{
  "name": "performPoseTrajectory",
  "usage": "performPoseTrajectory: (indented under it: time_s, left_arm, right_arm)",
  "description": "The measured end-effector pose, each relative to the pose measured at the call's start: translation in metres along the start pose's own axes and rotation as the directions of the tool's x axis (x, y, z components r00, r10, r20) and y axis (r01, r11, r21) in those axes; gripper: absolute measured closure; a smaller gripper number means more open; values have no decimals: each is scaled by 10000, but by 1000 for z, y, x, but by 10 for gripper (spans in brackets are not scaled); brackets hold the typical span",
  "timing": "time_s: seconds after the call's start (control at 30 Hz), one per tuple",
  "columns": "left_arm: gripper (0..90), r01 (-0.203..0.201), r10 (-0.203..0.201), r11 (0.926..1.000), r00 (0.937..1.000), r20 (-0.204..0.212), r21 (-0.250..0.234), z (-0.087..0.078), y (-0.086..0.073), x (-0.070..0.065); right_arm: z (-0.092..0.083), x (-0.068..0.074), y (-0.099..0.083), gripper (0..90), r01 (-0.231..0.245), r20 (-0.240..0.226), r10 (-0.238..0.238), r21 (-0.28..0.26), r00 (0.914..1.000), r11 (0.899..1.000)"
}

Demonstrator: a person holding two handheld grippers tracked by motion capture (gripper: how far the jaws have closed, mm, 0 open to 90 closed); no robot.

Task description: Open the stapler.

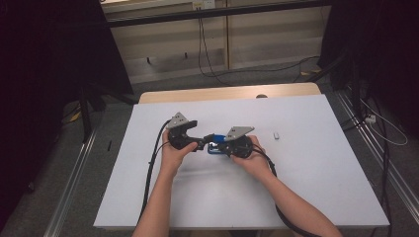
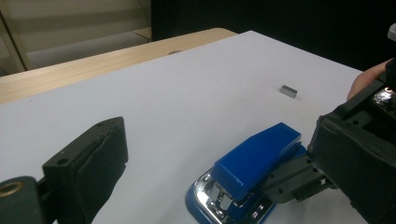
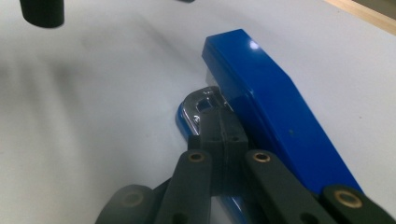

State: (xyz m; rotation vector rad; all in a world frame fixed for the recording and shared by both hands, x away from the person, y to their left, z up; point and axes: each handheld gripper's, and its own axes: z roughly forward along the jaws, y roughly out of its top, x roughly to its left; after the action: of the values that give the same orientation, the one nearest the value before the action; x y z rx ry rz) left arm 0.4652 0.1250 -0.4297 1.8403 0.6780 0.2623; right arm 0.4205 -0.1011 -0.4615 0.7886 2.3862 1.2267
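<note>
While the right gripper (image 3: 219,135) lay with its black jaws pressed together, nothing between them, tips against the chrome mouth of the blue plastic stapler (image 3: 275,112), the left gripper (image 1: 195,140) stood open and empty just beside it. The step looked like prising or steadying the stapler near mid-table on the white table sheet (image 1: 306,173); next would need a careful nudge at the metal tray. Its long axis ran across the table, mouth toward the left gripper, hinge end toward the small grey staple block (image 2: 288,91).
</note>
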Motion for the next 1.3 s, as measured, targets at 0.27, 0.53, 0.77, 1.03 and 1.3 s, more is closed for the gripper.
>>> performPoseTrajectory:
  time_s: [0.27, 0.53, 0.77, 1.03, 1.3]
  left_arm:
    - [203, -763, 787, 9917, 9967, -196, 1033, -7, -2, 2]
    - [715, -905, 881, 9724, 9959, 207, 2149, -1, -13, 1]
    - [900, -952, 824, 9630, 9947, 608, 2522, 4, -17, 0]
    - [900, -999, 855, 9565, 9943, 640, 2741, 9, -20, -1]
    - [900, -967, 824, 9607, 9945, 653, 2603, 8, -16, -3]
  right_arm:
    - [2, 1, 0, 900, 115, -41, -115, -105, 9999, 9999]
    - [3, 0, -2, 900, -167, -65, 165, -185, 9998, 9997]
    - [2, 0, -3, 900, -337, -125, 334, -266, 9994, 9991]
    - [2, -1, -3, 900, -473, -166, 469, -273, 9988, 9985]
    - [2, -1, -3, 900, -574, -185, 569, -267, 9982, 9980]
